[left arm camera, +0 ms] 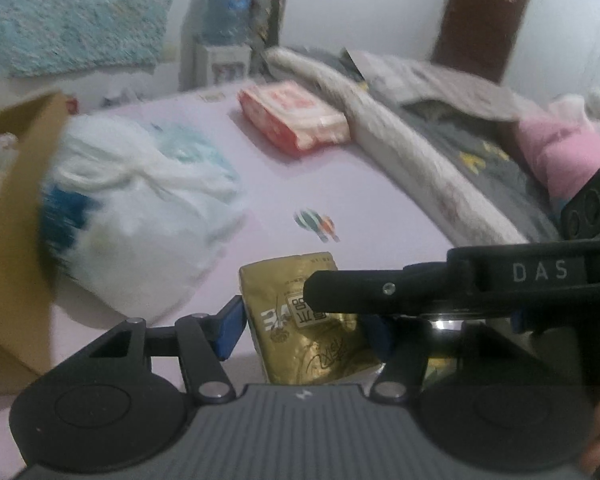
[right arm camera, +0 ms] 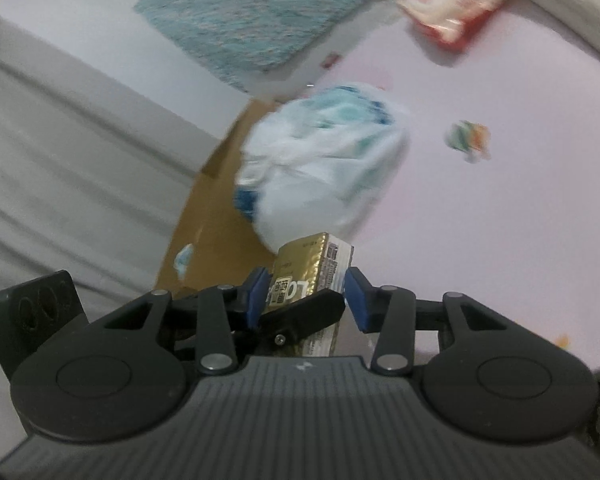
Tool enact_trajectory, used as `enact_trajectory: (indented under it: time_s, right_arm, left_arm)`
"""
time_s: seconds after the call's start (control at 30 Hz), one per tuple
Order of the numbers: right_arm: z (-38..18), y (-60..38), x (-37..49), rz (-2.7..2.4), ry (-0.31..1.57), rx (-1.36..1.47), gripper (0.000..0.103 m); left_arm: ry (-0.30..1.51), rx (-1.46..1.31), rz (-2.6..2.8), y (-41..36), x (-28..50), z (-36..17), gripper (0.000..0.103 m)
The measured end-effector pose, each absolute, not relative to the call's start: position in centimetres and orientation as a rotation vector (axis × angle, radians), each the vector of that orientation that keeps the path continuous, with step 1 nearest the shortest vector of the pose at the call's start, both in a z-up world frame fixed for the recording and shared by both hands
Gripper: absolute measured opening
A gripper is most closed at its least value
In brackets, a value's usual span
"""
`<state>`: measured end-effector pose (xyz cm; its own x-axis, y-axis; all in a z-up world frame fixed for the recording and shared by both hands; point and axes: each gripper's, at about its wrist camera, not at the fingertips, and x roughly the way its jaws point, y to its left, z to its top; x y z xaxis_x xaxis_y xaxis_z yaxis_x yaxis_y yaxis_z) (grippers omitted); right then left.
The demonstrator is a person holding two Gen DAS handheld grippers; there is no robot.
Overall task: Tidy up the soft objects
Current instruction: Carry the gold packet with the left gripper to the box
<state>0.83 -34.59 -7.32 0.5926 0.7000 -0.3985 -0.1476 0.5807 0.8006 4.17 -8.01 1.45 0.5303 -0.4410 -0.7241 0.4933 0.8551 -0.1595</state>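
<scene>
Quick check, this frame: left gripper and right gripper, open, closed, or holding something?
Left gripper: closed on the gold pack.
Right gripper: closed on the same gold pack, gripping it from the other side.

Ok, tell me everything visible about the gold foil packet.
The gold foil packet is a soft, crinkled, shiny pack with black script and a white printed side panel. It stands roughly upright, lifted above the pale pink surface, pinched between the left gripper's blue-padded fingers and also held by the right gripper.

White bag [left arm camera: 140, 208] blocks left; pink sheet [left arm camera: 300, 176] ahead free.
</scene>
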Motion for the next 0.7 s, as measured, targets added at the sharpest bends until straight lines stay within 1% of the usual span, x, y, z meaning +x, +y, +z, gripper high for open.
enact_trajectory:
  time_s: [0.13, 0.23, 0.3, 0.37, 0.43, 0.57, 0.7]
  right_arm:
    - [-4.1, -31.6, 2.3, 0.664, 0.745, 0.758, 0.044]
    - [-1.9, -28.5, 3.8, 0.774, 0.712, 0.731, 0.049]
    - [-0.7, -26.1, 4.9, 0.845, 0.701, 0.714, 0.055]
    - [0.6, -23.4, 6.3, 0.919, 0.691, 0.690, 0.058]
    - [1.6, -21.2, 7.8, 0.968, 0.690, 0.676, 0.059]
    - [2.0, -20.2, 9.6, 0.989, 0.676, 0.682, 0.063]
    - [-0.1, -22.1, 10.9, 0.924, 0.720, 0.737, 0.064]
  left_arm:
    - [0.782, 0.017, -0.482, -4.8, 3.9, 4.3, 0.063]
    - [0.717, -0.005, -0.393, -1.8, 3.6, 6.6, 0.063]
    - [0.678, -0.008, -0.330, 0.0, 3.7, 8.1, 0.063]
    - [0.641, -0.016, -0.260, 2.1, 3.8, 9.3, 0.062]
    - [0.627, -0.047, -0.209, 4.2, 4.4, 10.1, 0.062]
    - [0.654, -0.128, -0.106, 8.1, 6.6, 10.4, 0.063]
    - [0.717, -0.173, -0.046, 11.1, 9.8, 8.8, 0.063]
